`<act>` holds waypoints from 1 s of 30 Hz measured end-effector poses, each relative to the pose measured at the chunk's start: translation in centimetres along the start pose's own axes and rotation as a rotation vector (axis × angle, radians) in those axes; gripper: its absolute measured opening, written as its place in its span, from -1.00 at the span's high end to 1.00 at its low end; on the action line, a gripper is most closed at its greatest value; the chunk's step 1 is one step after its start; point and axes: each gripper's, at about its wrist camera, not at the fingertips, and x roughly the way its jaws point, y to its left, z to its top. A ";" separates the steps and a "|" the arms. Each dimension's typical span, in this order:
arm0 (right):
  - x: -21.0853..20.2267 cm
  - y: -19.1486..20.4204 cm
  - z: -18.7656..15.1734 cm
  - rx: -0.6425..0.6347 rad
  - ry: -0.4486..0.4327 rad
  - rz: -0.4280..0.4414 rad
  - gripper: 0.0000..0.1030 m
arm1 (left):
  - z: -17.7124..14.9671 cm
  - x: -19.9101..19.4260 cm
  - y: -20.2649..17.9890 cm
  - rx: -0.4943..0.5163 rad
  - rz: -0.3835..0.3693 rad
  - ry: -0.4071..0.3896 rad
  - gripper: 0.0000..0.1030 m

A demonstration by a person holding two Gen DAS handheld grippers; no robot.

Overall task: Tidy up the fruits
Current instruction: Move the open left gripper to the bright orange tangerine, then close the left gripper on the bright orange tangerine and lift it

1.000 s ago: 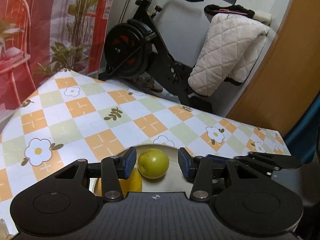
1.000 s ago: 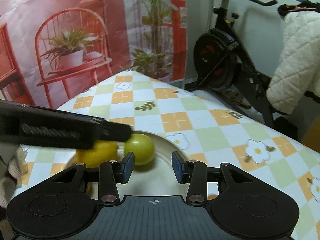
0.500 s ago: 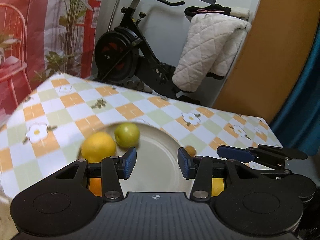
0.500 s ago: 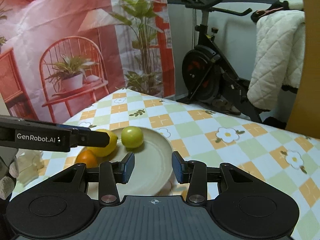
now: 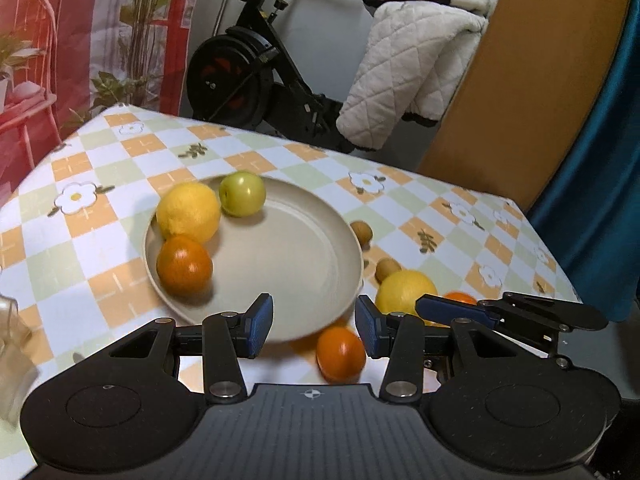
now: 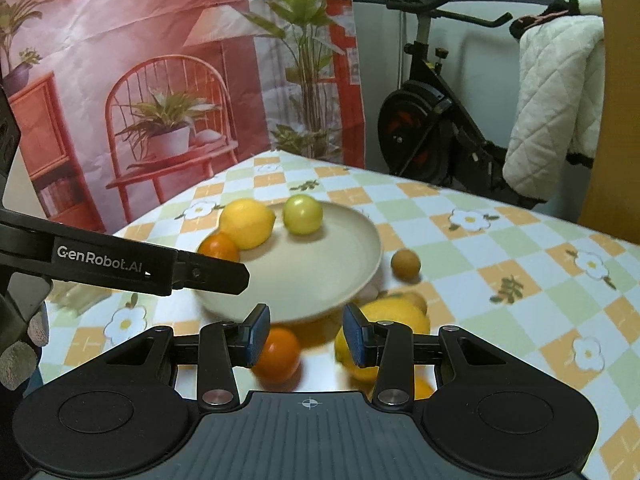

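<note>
A beige plate [image 5: 304, 264] [image 6: 344, 248] holds a green fruit [image 5: 242, 193] [image 6: 302, 214], a lemon [image 5: 188, 212] [image 6: 247, 222] and an orange [image 5: 184, 266] [image 6: 219, 247]. On the tablecloth near the plate lie another orange [image 5: 341, 354] [image 6: 280, 354], a lemon [image 5: 404, 292] [image 6: 400, 316], a third orange [image 5: 460, 298] and two small brown fruits [image 5: 362, 233] [image 6: 405, 264]. My left gripper [image 5: 314, 330] is open and empty above the plate's near rim. My right gripper [image 6: 306, 338] is open and empty over the loose fruit.
The checked tablecloth [image 5: 100, 216] covers the table, whose far edge drops to an exercise bike [image 5: 248, 76] and a quilted blanket [image 5: 404, 80]. A clear object [image 5: 12, 344] sits at the left edge. The left gripper's arm [image 6: 120, 260] crosses the right wrist view.
Both grippers have pulled back and up from the plate. The green fruit, between the left fingers a second ago, now lies on the plate; more loose fruit has come into view.
</note>
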 end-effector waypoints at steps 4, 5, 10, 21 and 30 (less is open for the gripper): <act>0.4 0.2 -0.8 0.003 0.029 0.011 0.28 | -0.8 0.4 -0.2 -0.001 -0.020 0.030 0.08; 0.5 0.3 -0.9 0.001 0.036 0.015 0.28 | -0.9 0.6 -0.3 -0.002 -0.027 0.040 0.08; 1.5 0.8 -1.4 -0.004 0.079 0.043 0.28 | -1.2 1.3 -0.5 -0.003 -0.055 0.080 0.08; 3.3 1.2 -1.5 -0.013 0.110 0.058 0.28 | -1.5 3.1 -0.9 -0.013 -0.066 0.127 0.09; 4.3 1.3 -1.6 -0.015 0.123 0.063 0.28 | -1.7 4.3 -0.9 -0.015 -0.054 0.149 0.09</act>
